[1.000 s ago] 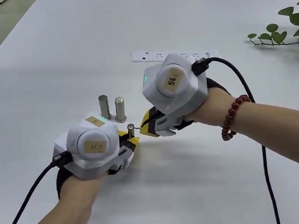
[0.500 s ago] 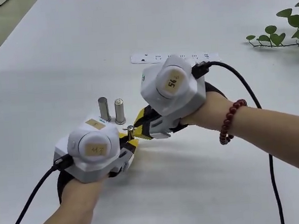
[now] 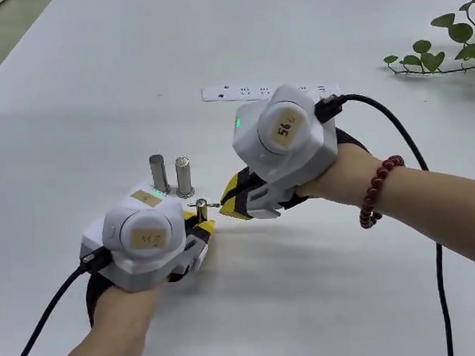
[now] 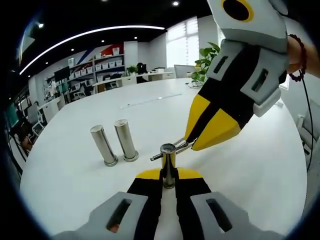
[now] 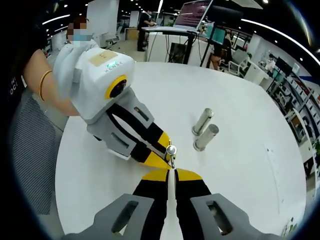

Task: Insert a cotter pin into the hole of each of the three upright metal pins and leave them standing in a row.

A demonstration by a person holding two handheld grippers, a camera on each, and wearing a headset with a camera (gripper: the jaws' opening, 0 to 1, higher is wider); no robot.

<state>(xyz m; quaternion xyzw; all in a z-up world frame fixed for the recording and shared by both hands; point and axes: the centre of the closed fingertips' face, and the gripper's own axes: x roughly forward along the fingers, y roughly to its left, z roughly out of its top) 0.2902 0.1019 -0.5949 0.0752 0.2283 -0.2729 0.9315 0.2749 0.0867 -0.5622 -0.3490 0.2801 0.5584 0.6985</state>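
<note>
Worked over a broad white worktop (image 3: 71, 91), with a power strip (image 3: 268, 91) lying well back and a leafy plant (image 3: 447, 48) at the far right edge. Met nose to nose near the front: left hand-held gripper (image 3: 198, 222) clenched on the lower shank of the third pin (image 4: 168, 159), and right hand-held gripper (image 3: 227, 207) pinched tight on the looped end of the cotter pin (image 4: 176, 147). Held the third pin upright, long axis vertical, head clear above the yellow jaws; could not tell whether resting on the worktop or raised just off it. Saw one bare pin (image 3: 158, 173) and a second bare pin (image 3: 184, 175) standing just behind, side by side, close but apart, both upright and without cotters. Judged all three pins solid, stiff, smooth and slippery, heavy for their bulk and easy to topple; best gripped low on the shank, leaving the cross hole near the head free. Judged the cotter pin light, thin and springy, easily bent if pushed off line; best taken at the loop, legs leading. Pointed the cotter pin roughly level, long axis crossing the third pin's at the head, legs aimed away from the right hand-held gripper. Noted its tip showing past the head in the left gripper view, so probably already through the hole, though not certain.
</note>
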